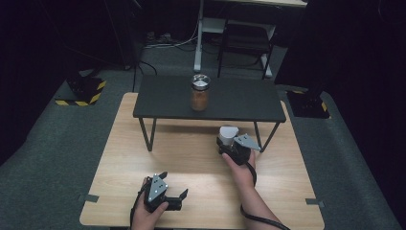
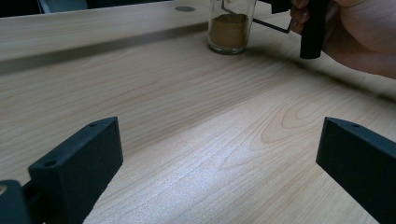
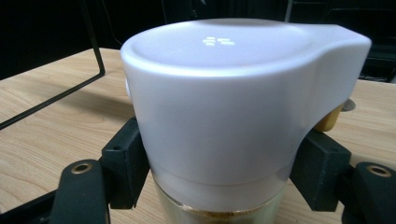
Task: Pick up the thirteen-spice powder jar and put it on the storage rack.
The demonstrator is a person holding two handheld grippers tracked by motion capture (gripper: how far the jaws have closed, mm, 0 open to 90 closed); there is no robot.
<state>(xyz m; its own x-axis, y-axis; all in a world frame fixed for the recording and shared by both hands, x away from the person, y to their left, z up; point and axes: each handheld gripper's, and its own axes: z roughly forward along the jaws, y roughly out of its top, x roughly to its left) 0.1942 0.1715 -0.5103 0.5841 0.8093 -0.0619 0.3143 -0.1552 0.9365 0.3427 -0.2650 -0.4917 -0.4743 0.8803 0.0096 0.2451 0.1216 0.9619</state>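
1. The left claw (image 1: 173, 197) sat closest to the person, low over the wooden surface (image 1: 191, 163), near its front edge; a hand (image 1: 146, 215) held it from below; its two black jaws stood wide apart with nothing between them, so it was open; in the left gripper view there was only bare wood between the jaws.

2. A little farther away, and more to the right, the right claw (image 1: 229, 142) was held by the other hand (image 1: 243, 171); it was closed tight on a glass jar (image 1: 228, 136) with a white lid (image 3: 224, 93); in the right gripper view the two black pads pressed on the jar from both sides, just under the lid.

3. The jar stood upright on the surface, just in front of the little black table (image 1: 244, 98); there was brown powder (image 2: 228, 30) in the bottom of it; the left gripper view showed it far off across the wood.

4. The little black table stood on thin metal legs on the back part of the surface.

5. On top of it, near the middle, stood a second jar (image 1: 200, 93) with a shiny lid and brown stuff inside; it was well apart from both claws.

6. Farthest back, on the grey floor (image 1: 57, 143), stood a white frame (image 1: 198, 48) and a dark chair (image 1: 246, 40).
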